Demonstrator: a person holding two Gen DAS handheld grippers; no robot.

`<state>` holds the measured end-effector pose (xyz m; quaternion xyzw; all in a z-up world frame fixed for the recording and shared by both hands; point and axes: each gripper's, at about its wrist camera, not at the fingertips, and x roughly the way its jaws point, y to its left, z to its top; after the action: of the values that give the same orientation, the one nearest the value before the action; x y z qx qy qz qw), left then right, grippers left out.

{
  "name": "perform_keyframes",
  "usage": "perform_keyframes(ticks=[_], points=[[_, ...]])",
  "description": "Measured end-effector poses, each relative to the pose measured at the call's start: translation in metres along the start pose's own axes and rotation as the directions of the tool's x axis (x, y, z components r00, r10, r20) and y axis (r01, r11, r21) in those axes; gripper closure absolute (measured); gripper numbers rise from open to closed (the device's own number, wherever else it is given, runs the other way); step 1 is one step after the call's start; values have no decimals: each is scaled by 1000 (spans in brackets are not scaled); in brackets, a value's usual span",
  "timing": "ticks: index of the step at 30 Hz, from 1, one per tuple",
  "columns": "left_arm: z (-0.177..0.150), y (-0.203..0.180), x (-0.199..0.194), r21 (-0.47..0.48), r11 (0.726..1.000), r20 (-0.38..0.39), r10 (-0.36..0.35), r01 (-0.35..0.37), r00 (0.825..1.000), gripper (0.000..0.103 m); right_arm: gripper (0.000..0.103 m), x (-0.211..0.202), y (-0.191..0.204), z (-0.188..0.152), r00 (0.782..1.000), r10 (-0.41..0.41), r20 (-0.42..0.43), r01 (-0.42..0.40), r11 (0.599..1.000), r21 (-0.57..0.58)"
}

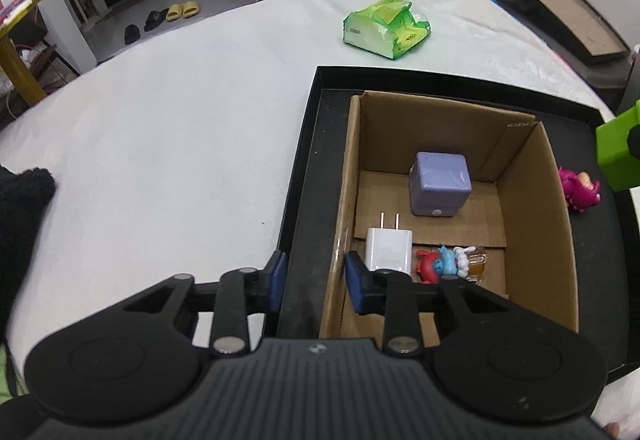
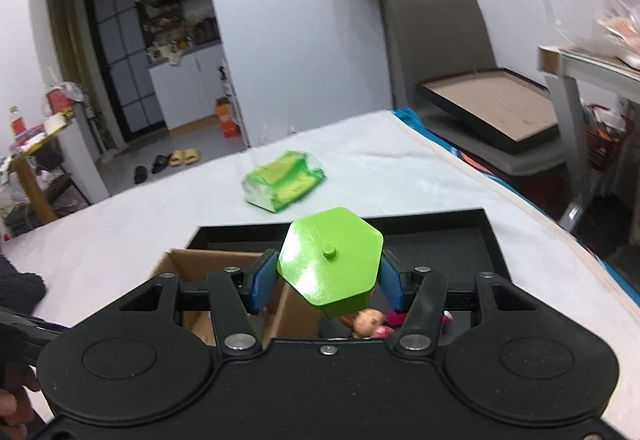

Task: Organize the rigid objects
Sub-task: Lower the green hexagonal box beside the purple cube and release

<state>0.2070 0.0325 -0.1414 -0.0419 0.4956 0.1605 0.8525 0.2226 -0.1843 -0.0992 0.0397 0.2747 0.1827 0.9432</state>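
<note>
Step in hand: transfer of a rigid item into the cardboard box (image 1: 460,176). The right gripper (image 2: 329,276) is clamped on a green hexagonal block (image 2: 330,260), both pads pressed to its sides, holding it raised beside the box, above the black tray (image 1: 304,176) in which the box stands. The next move likely calls for carrying the block over the box opening, lowering it and releasing.

The left gripper (image 1: 314,278) is apart and holds nothing; its fingers straddle the box's near wall. Inside the box lie a purple cube (image 1: 439,186), a white charger (image 1: 389,250) and a small figurine (image 1: 444,264).
</note>
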Motion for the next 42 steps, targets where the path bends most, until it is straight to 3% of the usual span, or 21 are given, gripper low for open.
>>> perform_keyframes(ticks=[7,13,28,33,42], points=[[-1,3,3,-10,998,-6,-61,61,998,88,50,8,17,-2,999,33,-17,-34,998,-47],[-2,3,5,-3,996,-7,-89,89,996,94,50,11,36,-5,998,61,-21,-63,993,-96],[-4,7,10,5,992,-22,-123,123,992,94,50,30,73,-18,997,38,-62,-54,963,-265],[-2,8,10,11,992,-37,-122,122,992,93,45,28,80,-17,999,-39,-23,29,946,-324],[-3,7,-3,26,994,-48,-101,102,994,89,42,18,71,-4,997,-68,-19,62,972,-225]])
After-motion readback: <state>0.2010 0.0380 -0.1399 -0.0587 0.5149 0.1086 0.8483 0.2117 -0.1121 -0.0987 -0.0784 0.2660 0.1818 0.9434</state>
